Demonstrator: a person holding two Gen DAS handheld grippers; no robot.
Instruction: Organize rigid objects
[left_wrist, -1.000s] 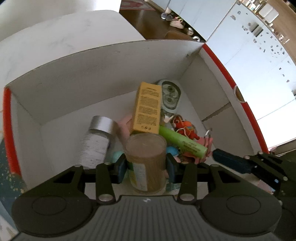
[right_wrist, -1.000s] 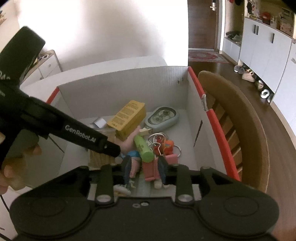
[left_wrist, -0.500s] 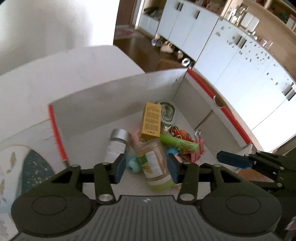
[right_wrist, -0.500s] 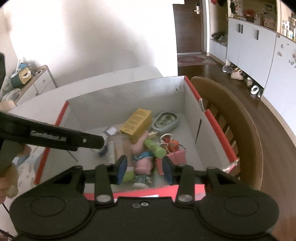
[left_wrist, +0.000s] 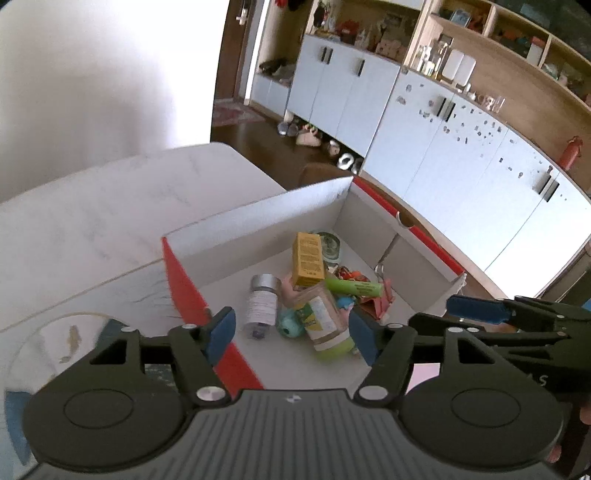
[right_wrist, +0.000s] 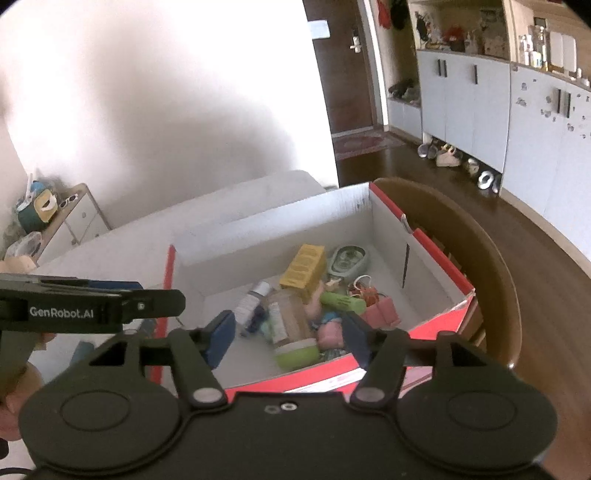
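A red and white cardboard box (left_wrist: 184, 280) (right_wrist: 436, 254) on the white table holds a pile of objects. A jar with a green lid (left_wrist: 327, 325) (right_wrist: 291, 334) lies on its side among them. Beside it are a silver-capped bottle (left_wrist: 263, 302), a yellow carton (left_wrist: 307, 259) (right_wrist: 304, 267), a green tube (left_wrist: 352, 287) (right_wrist: 341, 301) and pink toys (right_wrist: 380, 312). My left gripper (left_wrist: 291, 334) is open and empty, held high above the box. My right gripper (right_wrist: 286, 338) is open and empty above the box's near wall.
A brown wooden chair (right_wrist: 476, 251) stands against the box's right side. A patterned mat (left_wrist: 48, 339) lies on the table left of the box. White cabinets (left_wrist: 424, 125) and a wooden floor lie beyond. A small side table (right_wrist: 62, 218) stands far left.
My left gripper let go of the jar, which now lies on its side in the box. Both grippers opened wide and rose up and back from the box.
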